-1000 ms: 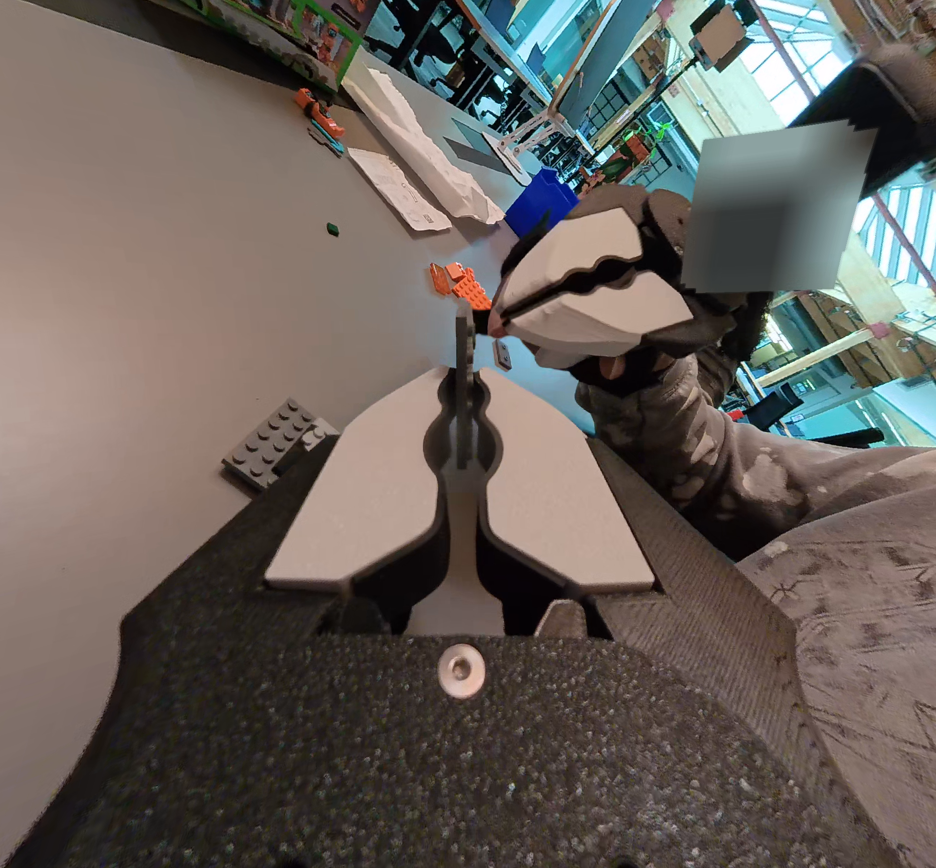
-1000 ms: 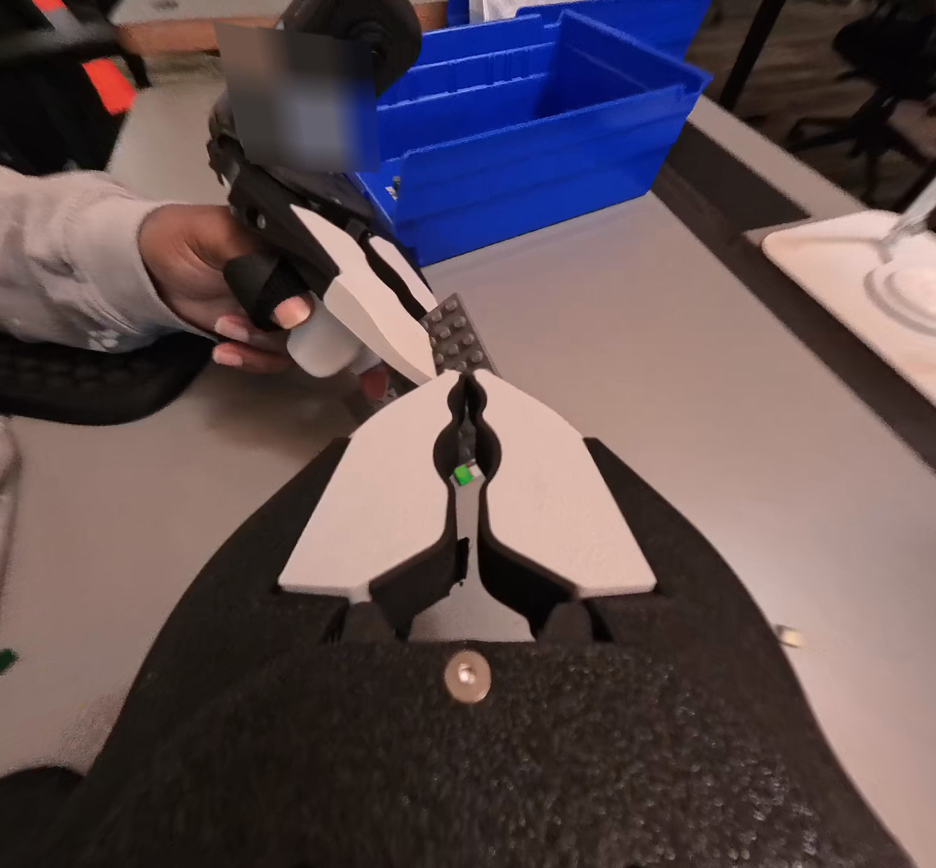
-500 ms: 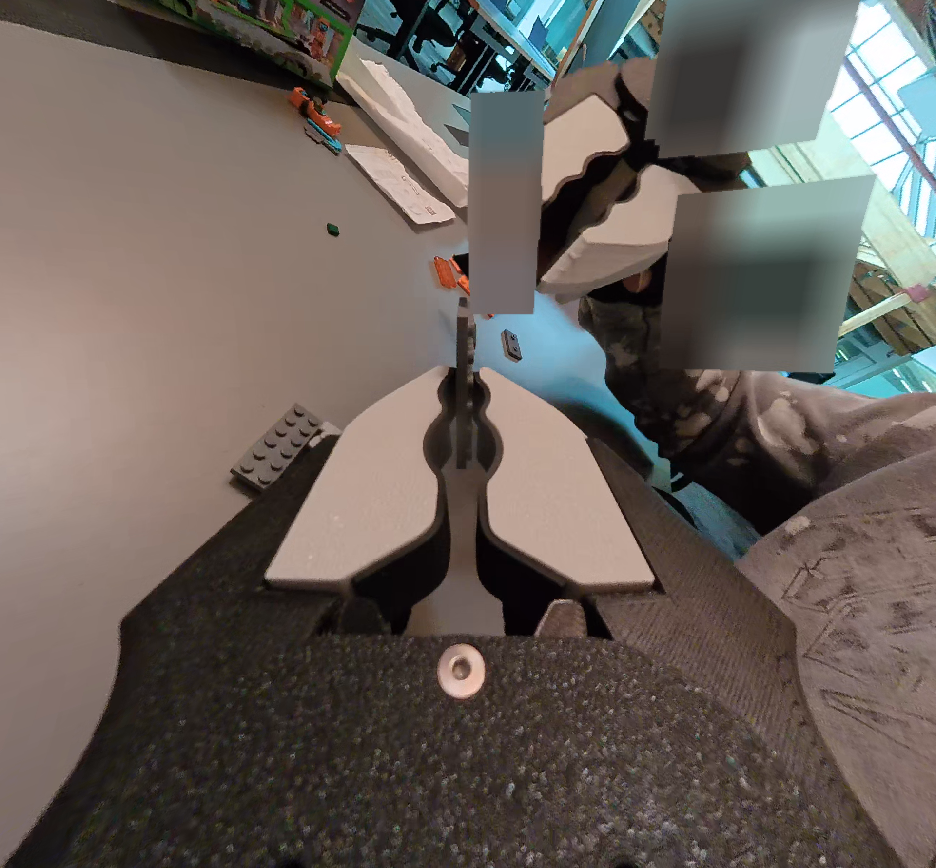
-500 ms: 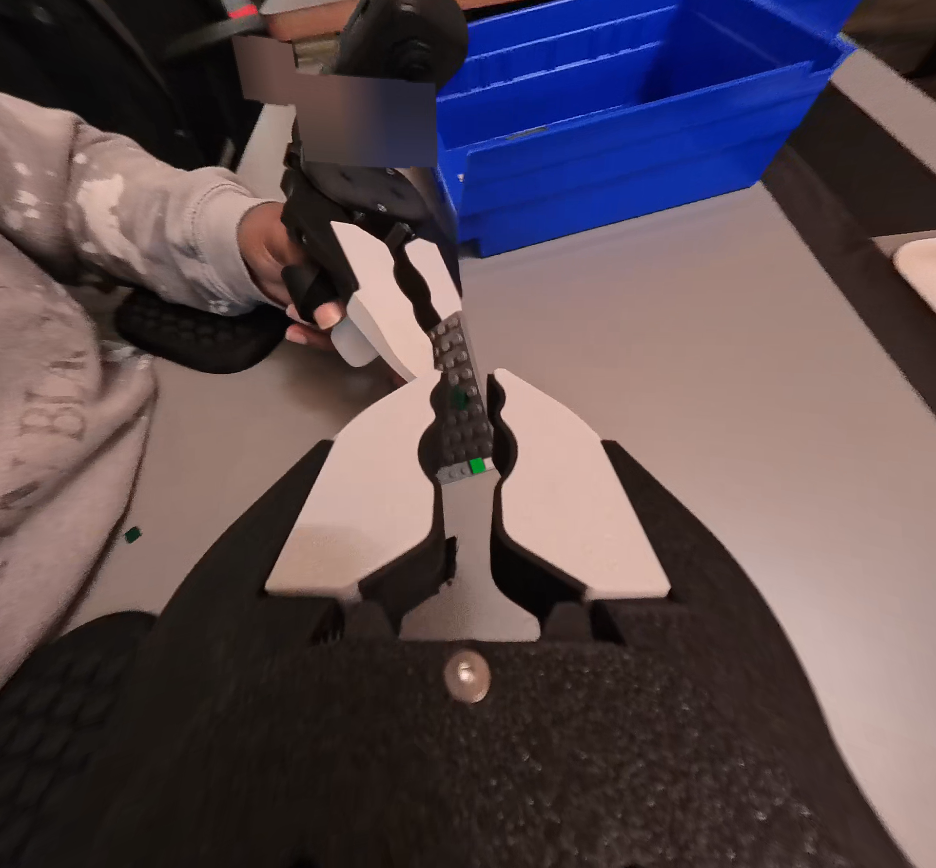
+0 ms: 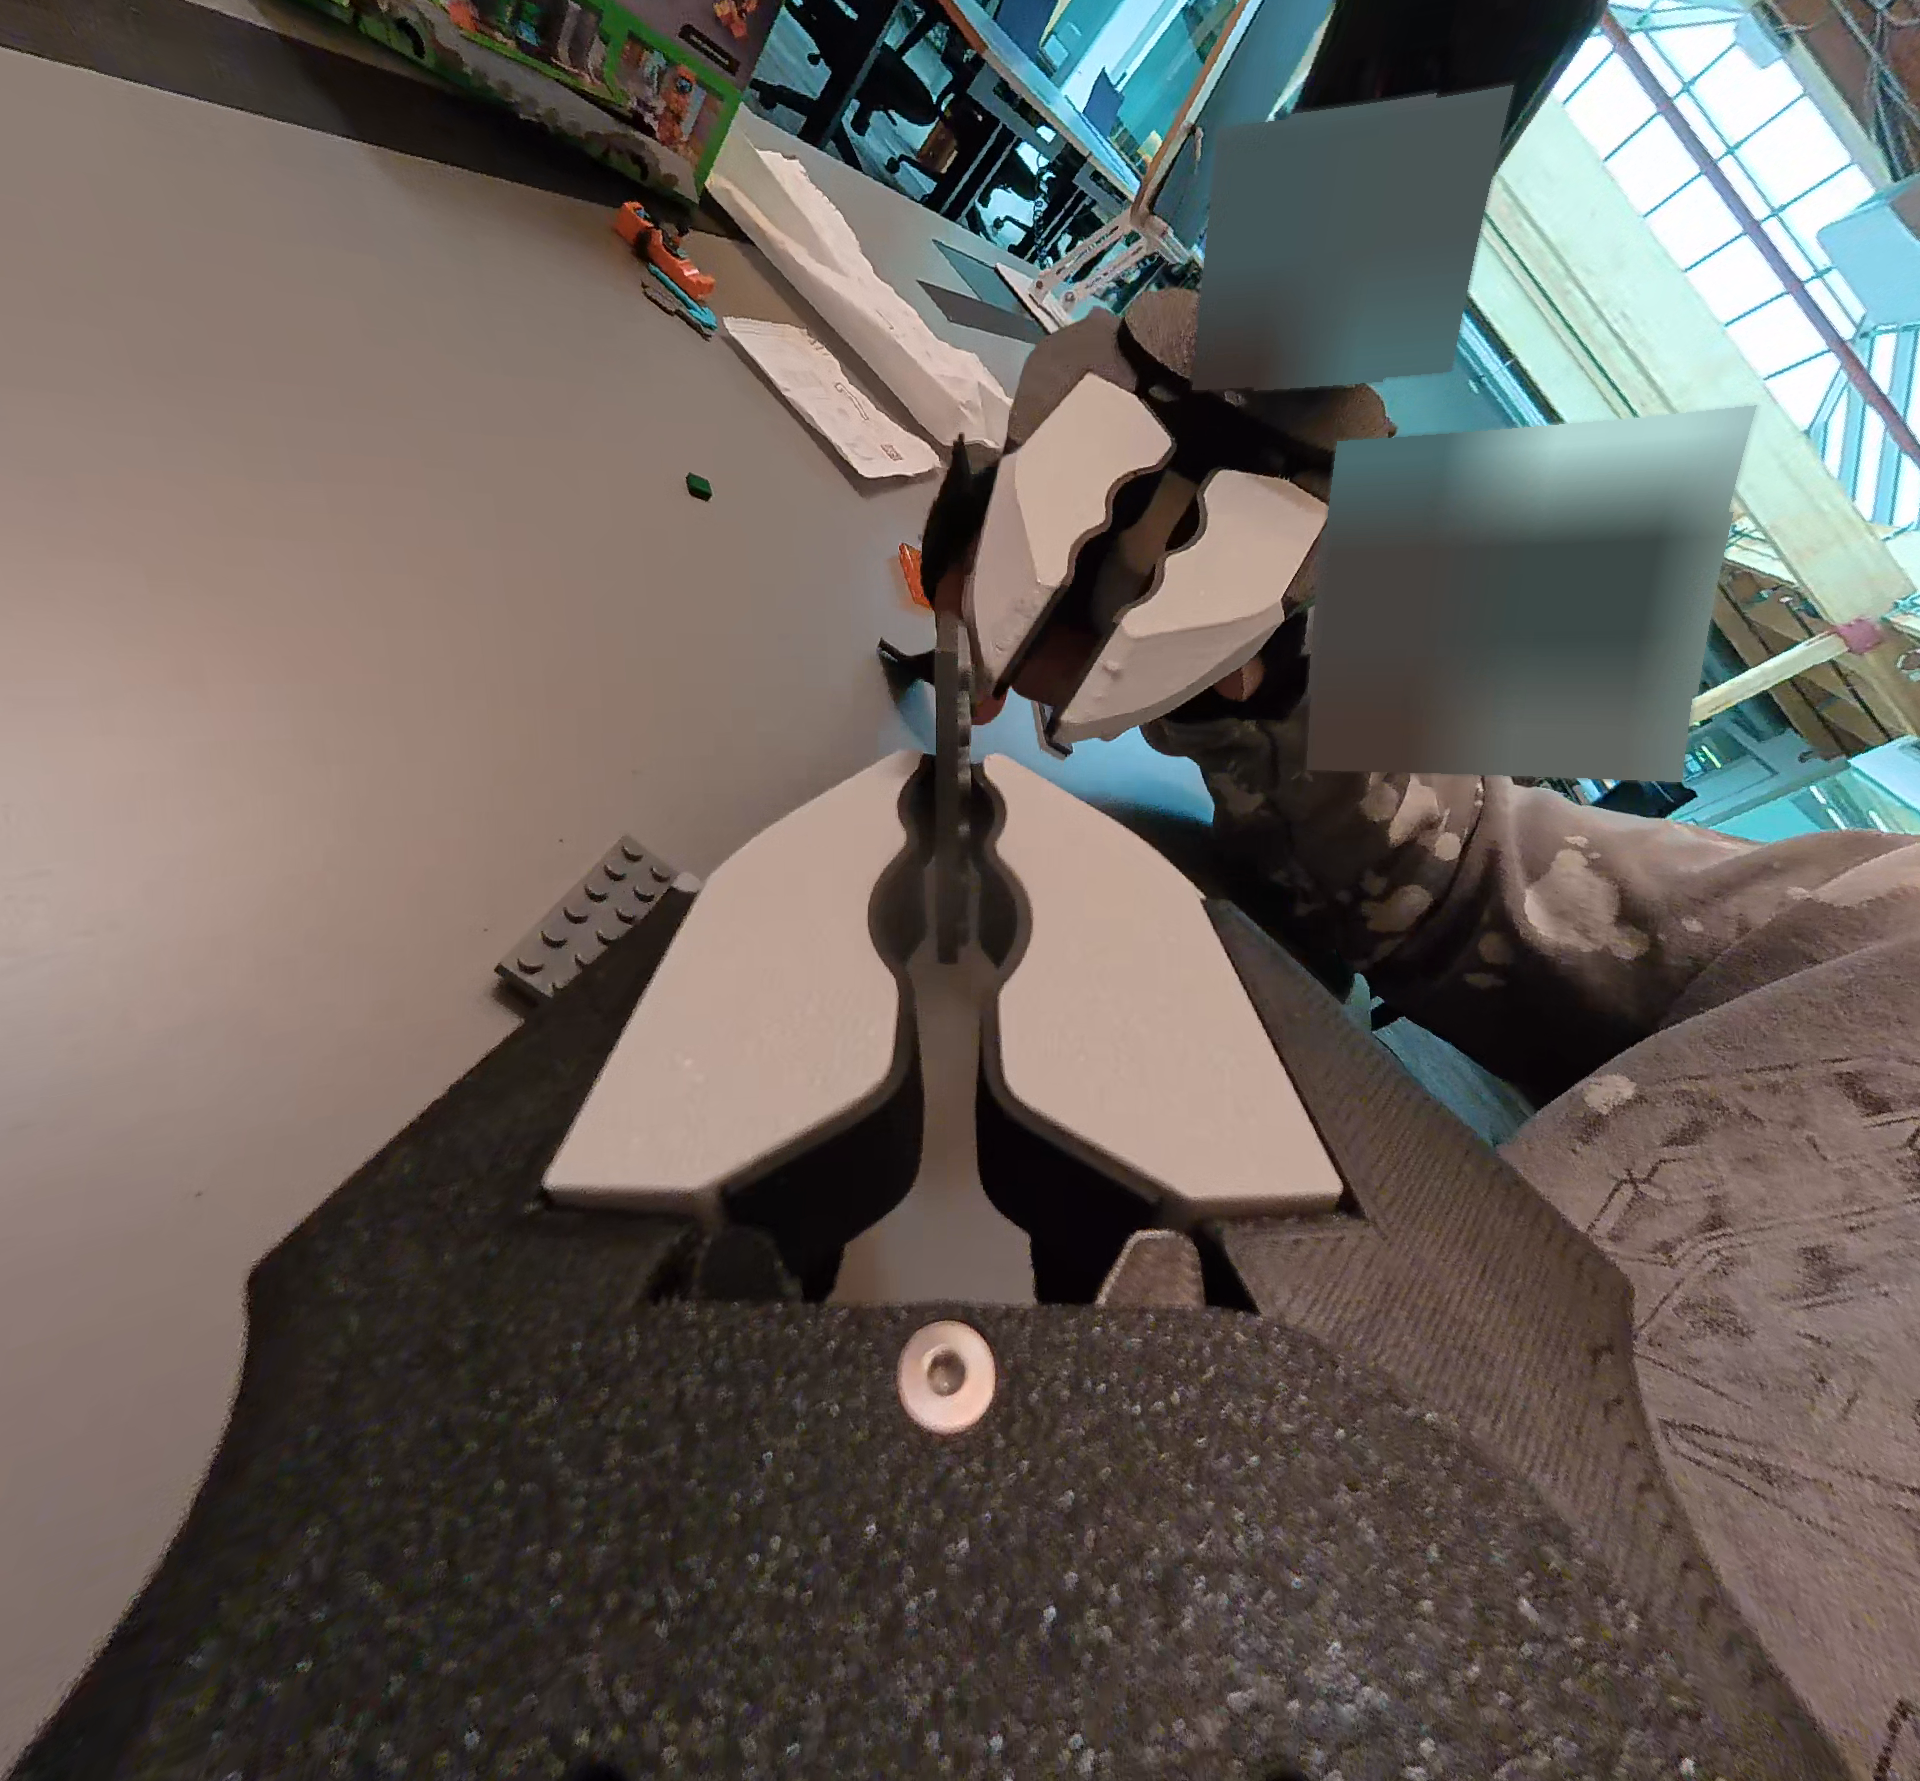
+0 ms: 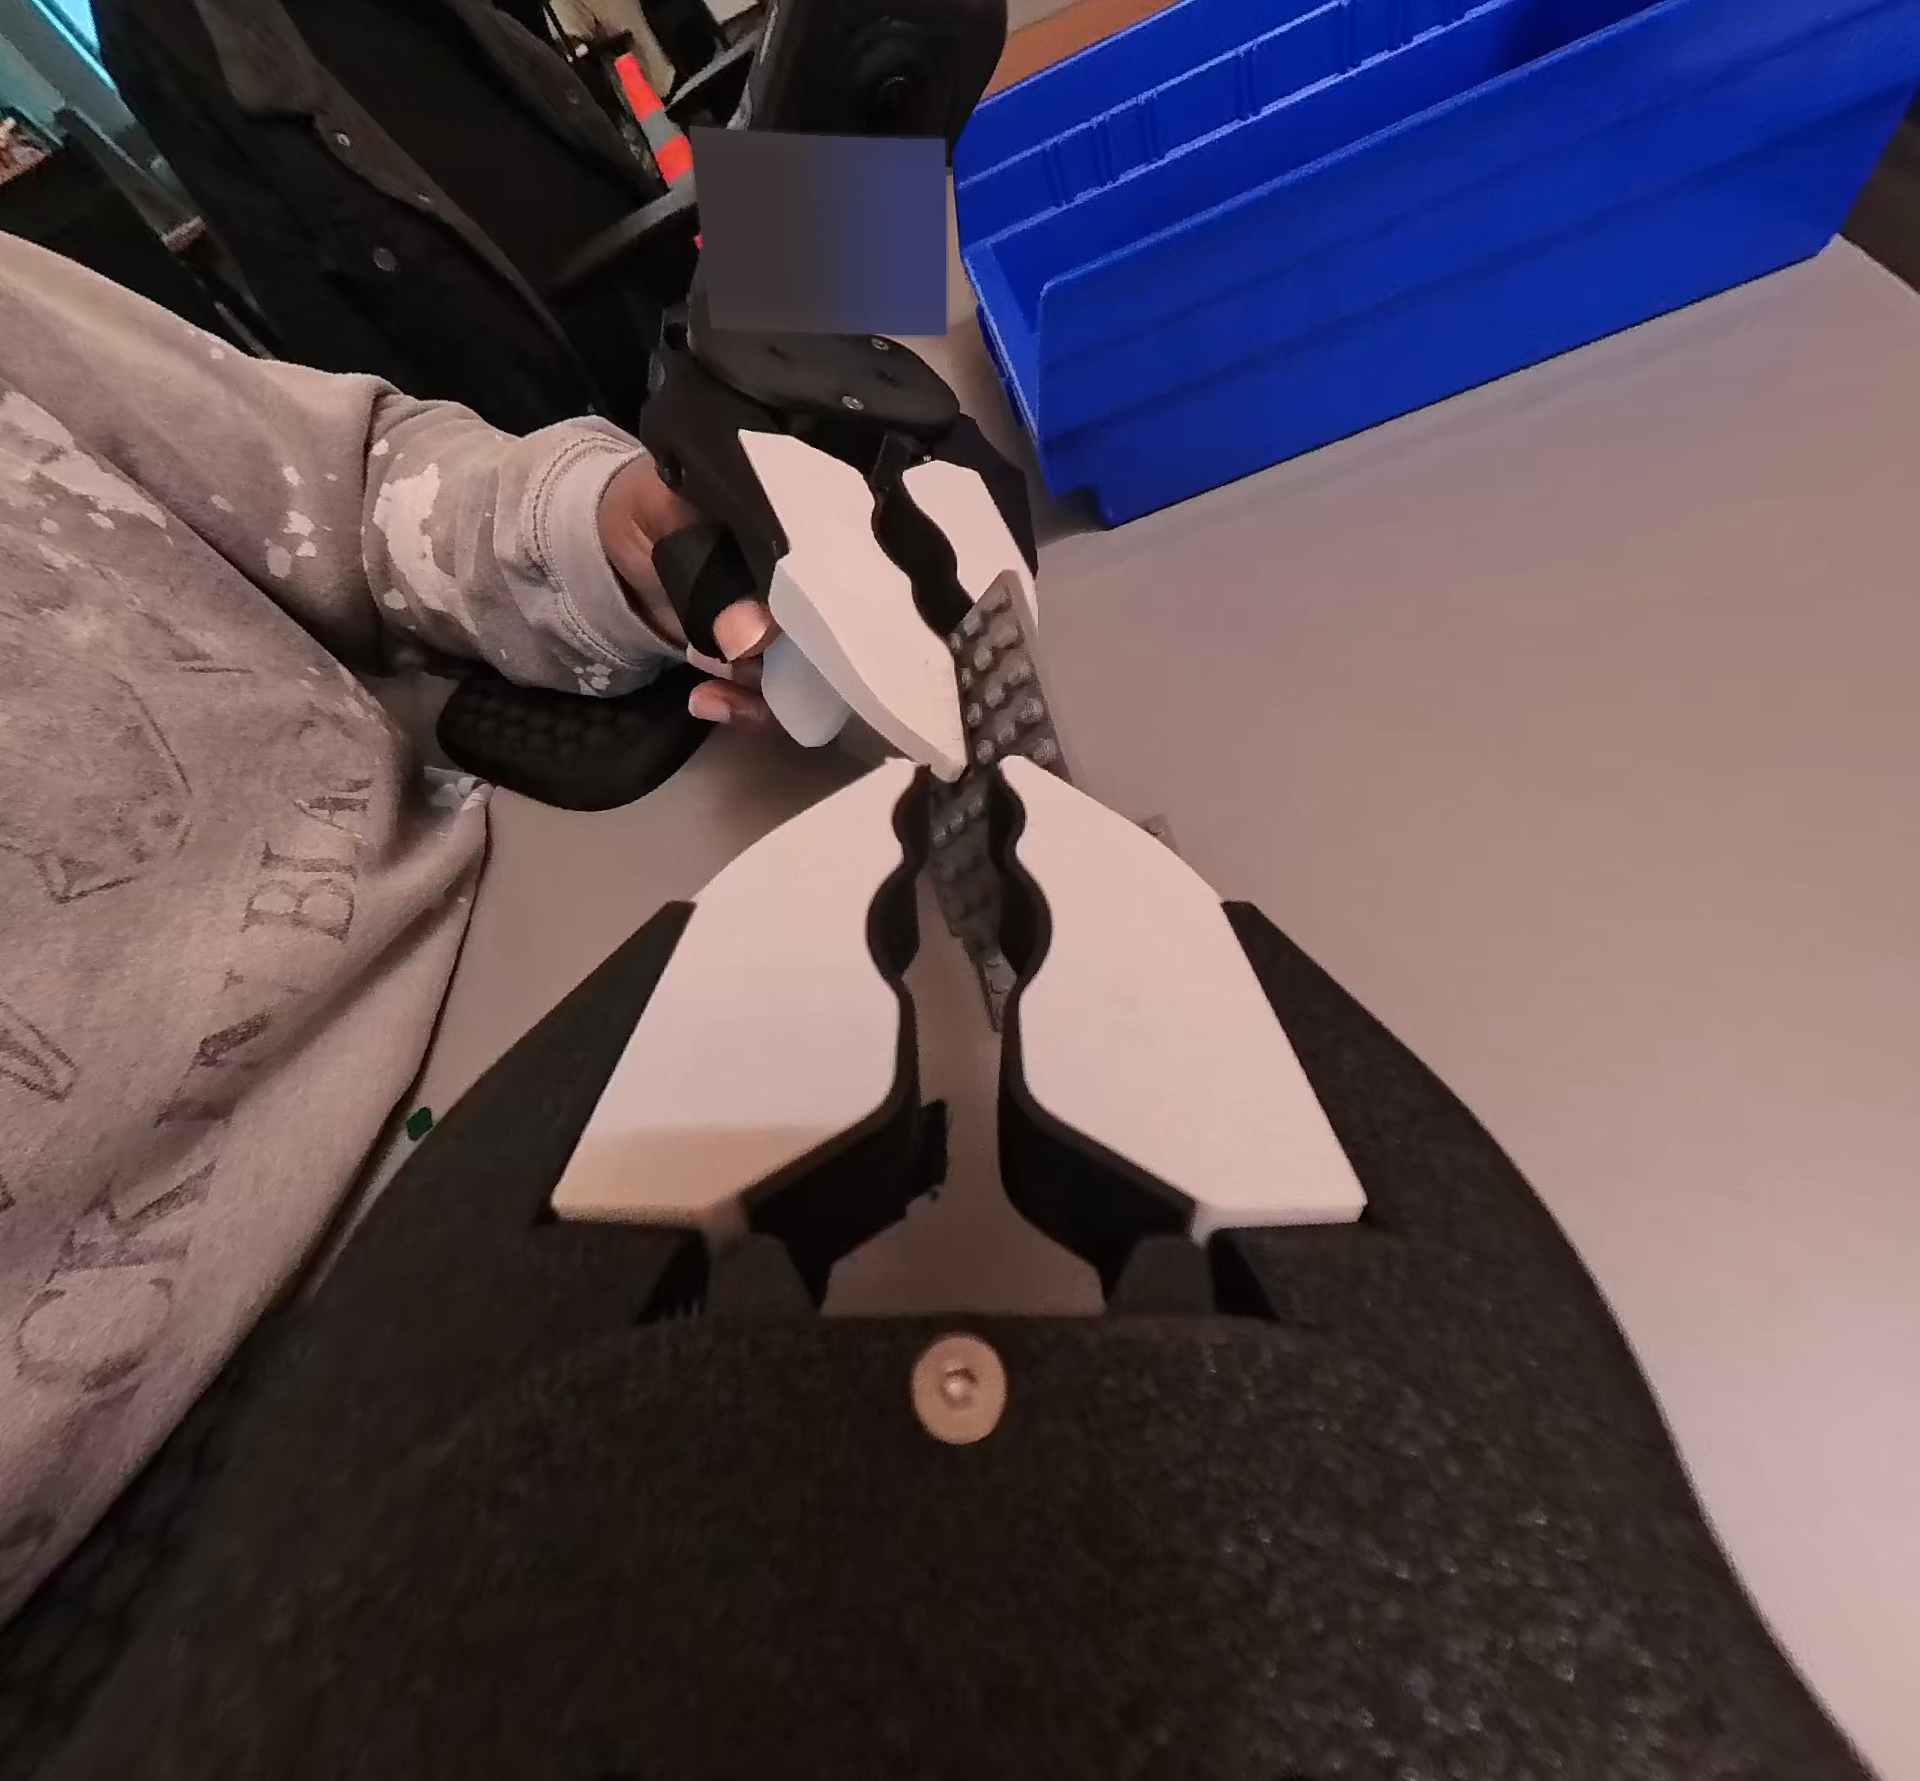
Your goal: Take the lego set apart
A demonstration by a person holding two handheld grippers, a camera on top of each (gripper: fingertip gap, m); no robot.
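Your left claw (image 5: 954,786) is clamped on a dark grey plate (image 5: 953,744), held edge-on above the tabletop (image 5: 312,536). Your right claw (image 6: 961,775) sits around the same plate's other end (image 6: 982,858), jaws slightly apart at the tips; cannot tell if it's gripping yet. Judgement: you're mid pry-off. Close the right claw fully on the layer you want off, keep the left claw rigid, peel by tilting rather than pulling straight, or parts will likely fly. No seam is visible, so it may be a single plate. Count: one held plate, one loose grey plate (image 5: 592,921) on the tabletop at 9 o'clock of the left claw, one small green piece (image 5: 699,484) at 11, one orange cluster (image 5: 665,251) further at 11, one set box (image 5: 488,17), blue bins (image 6: 1455,173) at 1 o'clock in the right view, two at least.
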